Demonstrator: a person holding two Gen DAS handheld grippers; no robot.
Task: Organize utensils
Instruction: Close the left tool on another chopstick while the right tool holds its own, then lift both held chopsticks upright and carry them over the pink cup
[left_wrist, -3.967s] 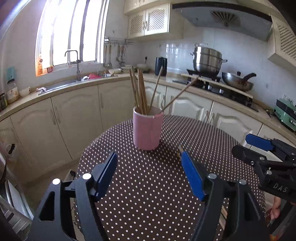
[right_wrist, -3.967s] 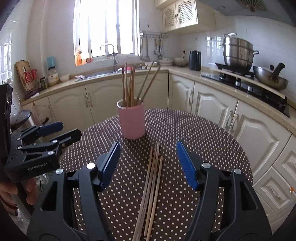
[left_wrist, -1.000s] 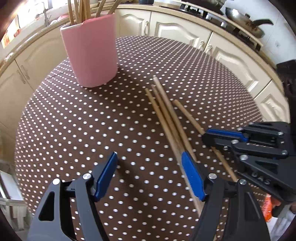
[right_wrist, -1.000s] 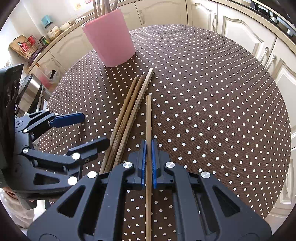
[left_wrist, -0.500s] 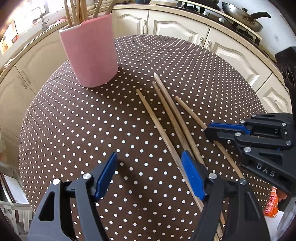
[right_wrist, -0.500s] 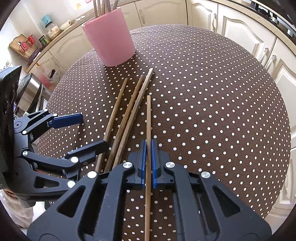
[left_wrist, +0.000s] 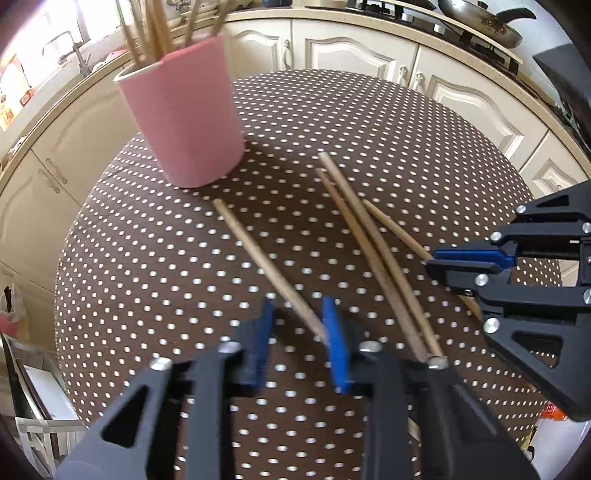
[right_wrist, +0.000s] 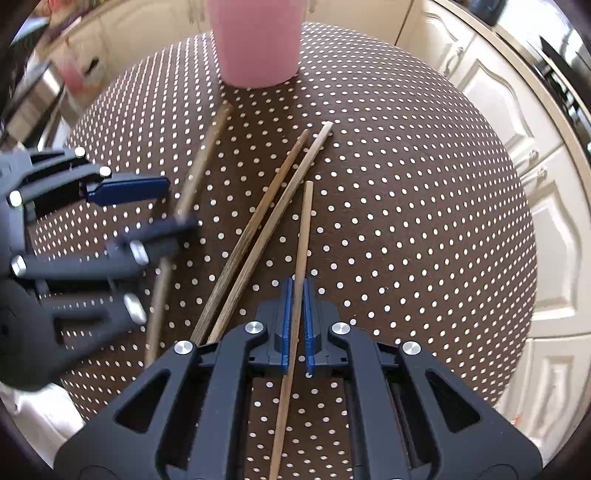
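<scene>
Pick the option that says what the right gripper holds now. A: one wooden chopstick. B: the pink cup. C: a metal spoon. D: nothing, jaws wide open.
A: in the right wrist view the right gripper has its blue pads closed on a single chopstick, and the pink cup stands apart on the table.

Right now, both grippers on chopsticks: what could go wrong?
1. The left gripper is only partly closed around its chopstick, which touches just one pad; it may roll away or get pinched off-centre.
2. The right gripper grips its chopstick near the middle, so it could pivot when lifted.
3. The two grippers sit close together; swinging toward the cup could make them collide or scatter the loose pair.
</scene>
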